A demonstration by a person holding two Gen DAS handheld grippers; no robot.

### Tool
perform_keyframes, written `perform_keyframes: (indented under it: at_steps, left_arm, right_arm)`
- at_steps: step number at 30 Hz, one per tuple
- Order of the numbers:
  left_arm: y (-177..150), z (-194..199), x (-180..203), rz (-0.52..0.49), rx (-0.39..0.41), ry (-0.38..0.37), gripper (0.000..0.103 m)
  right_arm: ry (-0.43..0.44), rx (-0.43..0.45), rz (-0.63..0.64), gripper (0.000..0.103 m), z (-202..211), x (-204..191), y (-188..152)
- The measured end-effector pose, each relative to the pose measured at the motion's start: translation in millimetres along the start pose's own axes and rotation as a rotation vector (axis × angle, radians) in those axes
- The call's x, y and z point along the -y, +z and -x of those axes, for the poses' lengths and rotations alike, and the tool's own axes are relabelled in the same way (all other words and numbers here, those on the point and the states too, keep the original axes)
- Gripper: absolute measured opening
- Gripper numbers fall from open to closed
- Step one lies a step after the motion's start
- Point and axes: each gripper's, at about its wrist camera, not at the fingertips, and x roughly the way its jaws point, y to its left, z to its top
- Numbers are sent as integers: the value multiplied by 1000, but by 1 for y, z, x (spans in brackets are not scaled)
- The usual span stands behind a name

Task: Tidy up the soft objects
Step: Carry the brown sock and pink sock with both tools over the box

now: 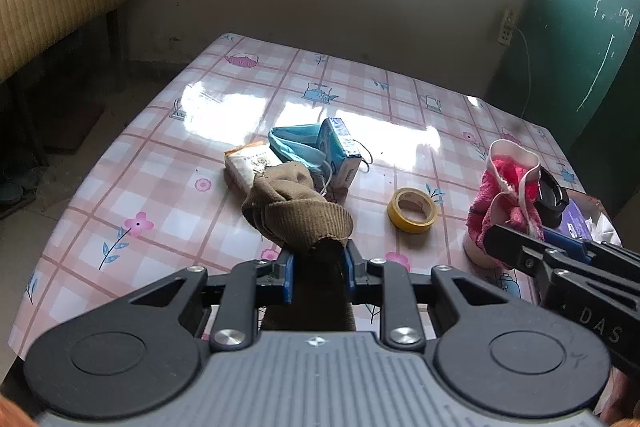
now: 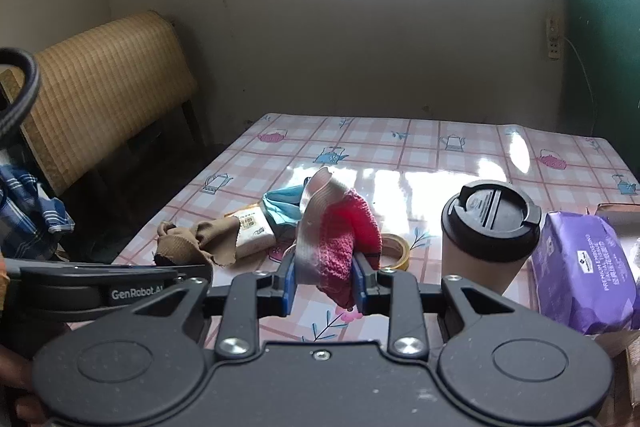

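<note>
My left gripper (image 1: 319,261) is shut on a brown sock (image 1: 298,215) and holds it above the table's near edge; the sock also shows in the right wrist view (image 2: 196,239). My right gripper (image 2: 325,281) is shut on a pink knitted sock with a white cuff (image 2: 340,227), lifted over the table; it shows at the right in the left wrist view (image 1: 506,191). A blue face mask (image 1: 298,143) lies mid-table, also seen in the right wrist view (image 2: 282,205).
On the checked tablecloth (image 1: 160,163) lie a white packet (image 1: 248,163), a blue carton (image 1: 340,153) and a yellow tape roll (image 1: 412,209). A lidded paper cup (image 2: 488,231) and a purple tissue pack (image 2: 584,267) stand at the right. A woven bench (image 2: 104,91) is left.
</note>
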Motion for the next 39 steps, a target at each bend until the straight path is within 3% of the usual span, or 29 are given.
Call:
perform_keyframes:
  at_steps: [39]
  left_arm:
    - [12, -25, 40, -92, -29, 6, 25]
  right_arm:
    - [-72, -1, -27, 35, -1, 25, 13]
